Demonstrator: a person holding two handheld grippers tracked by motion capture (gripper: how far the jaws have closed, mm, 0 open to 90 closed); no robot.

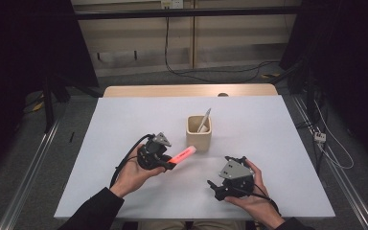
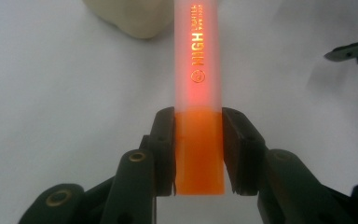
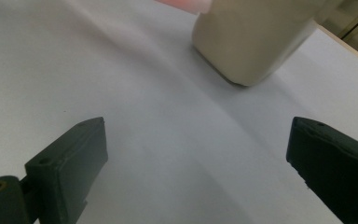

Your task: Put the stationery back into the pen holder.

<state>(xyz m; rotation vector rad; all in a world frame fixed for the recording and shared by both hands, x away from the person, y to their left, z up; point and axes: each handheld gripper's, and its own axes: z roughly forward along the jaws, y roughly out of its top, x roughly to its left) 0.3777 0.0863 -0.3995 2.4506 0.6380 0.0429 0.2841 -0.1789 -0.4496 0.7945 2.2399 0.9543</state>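
In the high view the left gripper (image 1: 166,164) is held above the white table (image 1: 124,143), its jaws pinching an orange highlighter (image 1: 182,156) by its solid orange end, while the frosted cap end points up and to the right toward the beige square pen holder (image 1: 199,135) and reaches just beside that holder's near left corner. The left gripper view shows both black pads pressed flat against the sides of the highlighter (image 2: 199,93), with the gold lettering on the translucent cap running away from the jaws and the pen holder (image 2: 130,18) beyond it. A white pen (image 1: 204,120) stands tilted inside the holder, leaning to the right. The right gripper (image 1: 213,187) sits lower right over bare table, well apart from the highlighter, and the right gripper view shows its jaws spread wide with nothing between them, facing the pen holder (image 3: 251,37)
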